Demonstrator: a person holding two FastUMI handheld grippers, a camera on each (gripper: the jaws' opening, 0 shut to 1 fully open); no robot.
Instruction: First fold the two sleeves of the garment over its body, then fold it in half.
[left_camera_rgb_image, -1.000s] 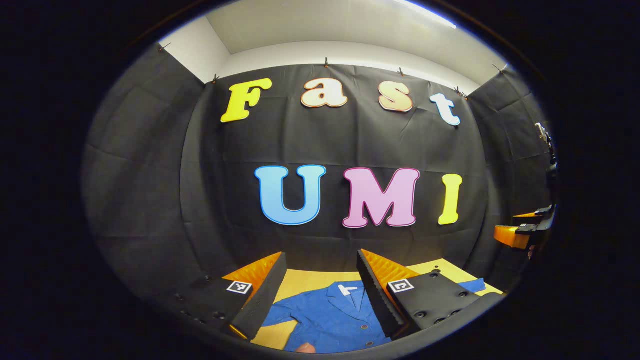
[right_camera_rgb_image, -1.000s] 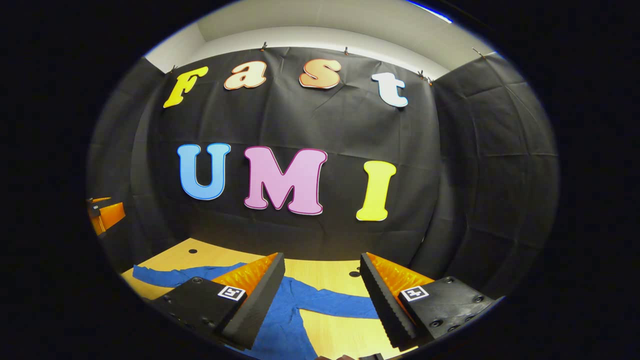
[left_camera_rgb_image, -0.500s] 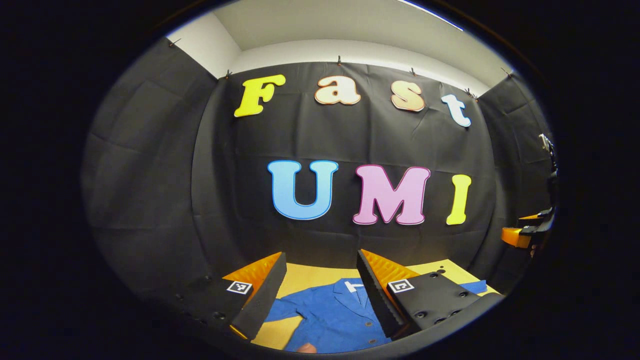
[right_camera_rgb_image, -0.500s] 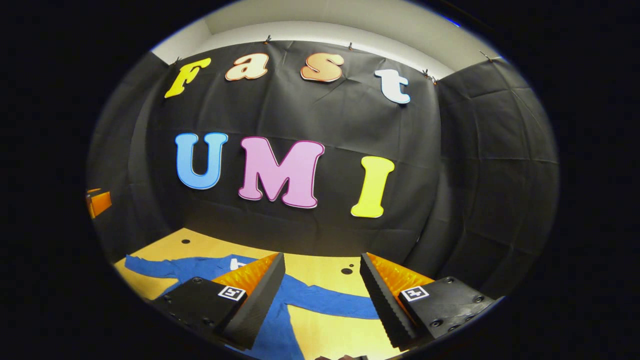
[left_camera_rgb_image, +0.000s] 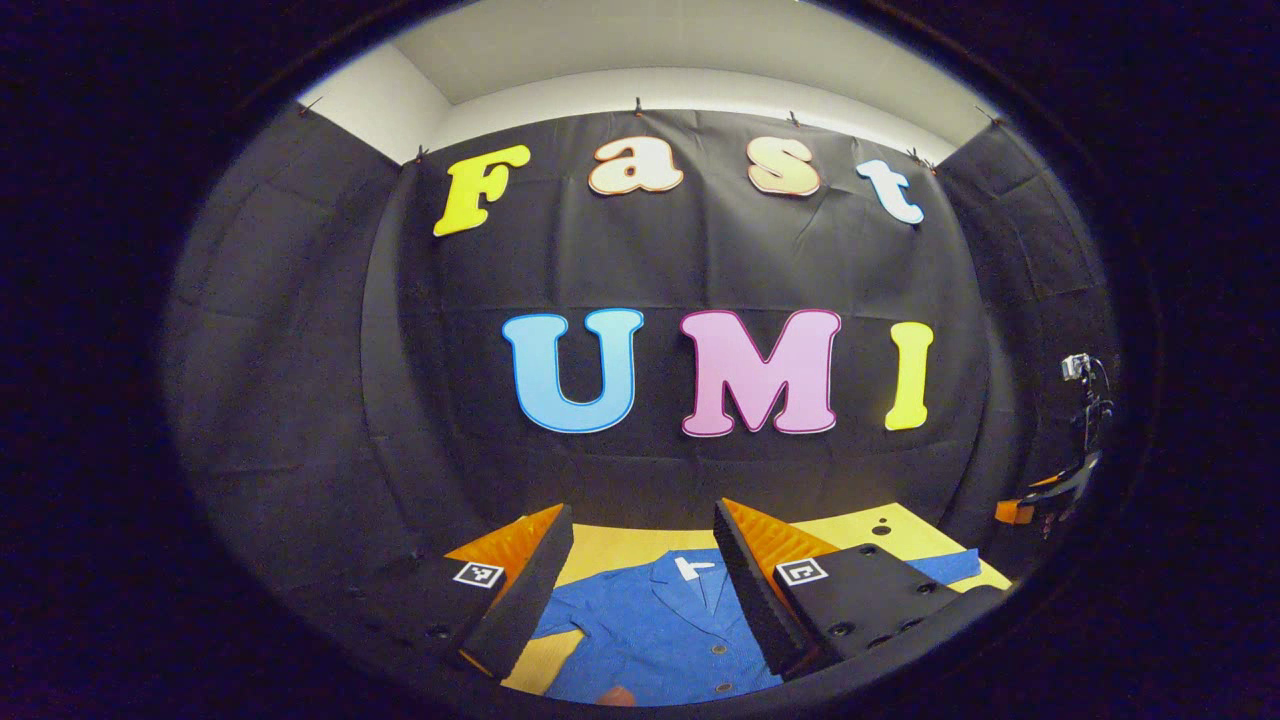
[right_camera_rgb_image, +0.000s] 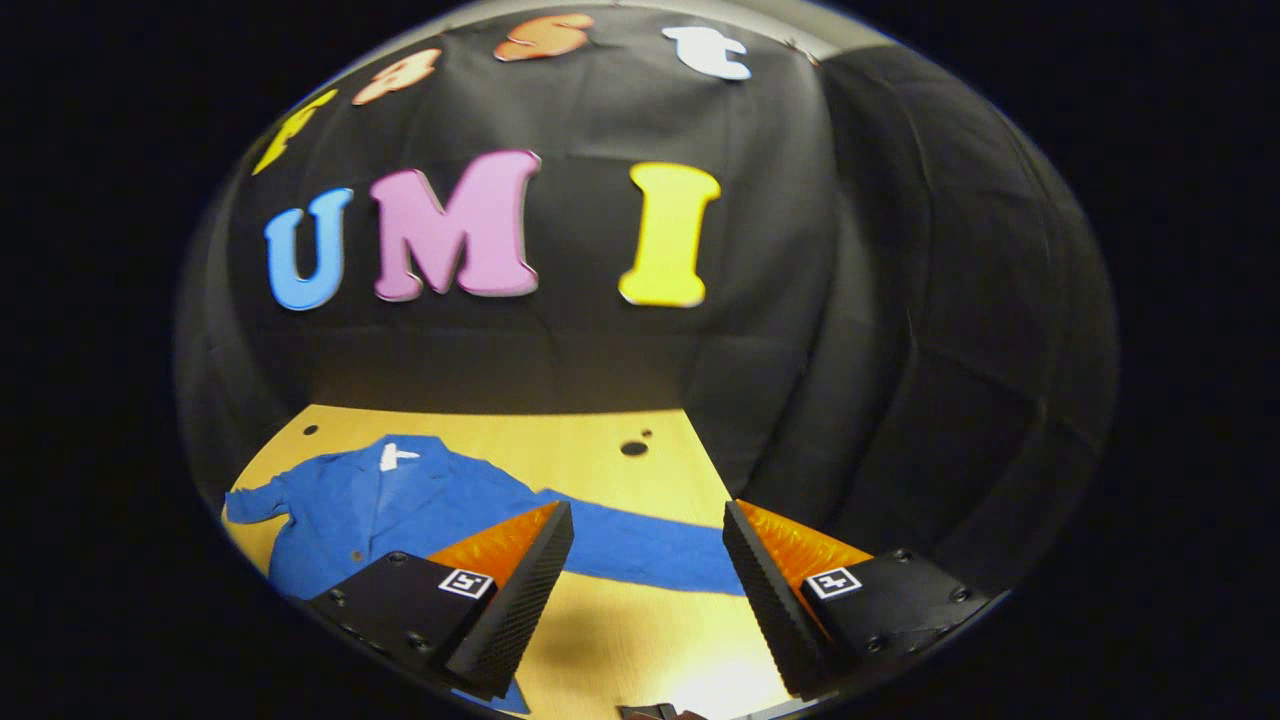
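Blue garment (right_camera_rgb_image: 400, 505) lies flat on the yellow wooden table (right_camera_rgb_image: 560, 445), collar side toward the booth wall, front buttoned and facing up. In the right gripper view the right gripper (right_camera_rgb_image: 648, 590) hangs above the table with its jaws spread wide and nothing between them. One sleeve (right_camera_rgb_image: 640, 545) stretches out straight from the body and runs across the gap ahead of the fingertips, beyond and below them, not touched. The body of the garment sits ahead and off the left finger's side; a short piece of the other sleeve pokes out at its far edge. Two small dark holes in the table lie farther ahead, near the wall.

In the left gripper view the left gripper (left_camera_rgb_image: 640, 580) is likewise released, jaws apart, empty, held above the garment (left_camera_rgb_image: 650, 625). Collar and white neck label show in the gap between its fingers; the button row runs close by the right finger. The other gripper (left_camera_rgb_image: 1040, 500) shows far off to the right, small, state unclear from there.
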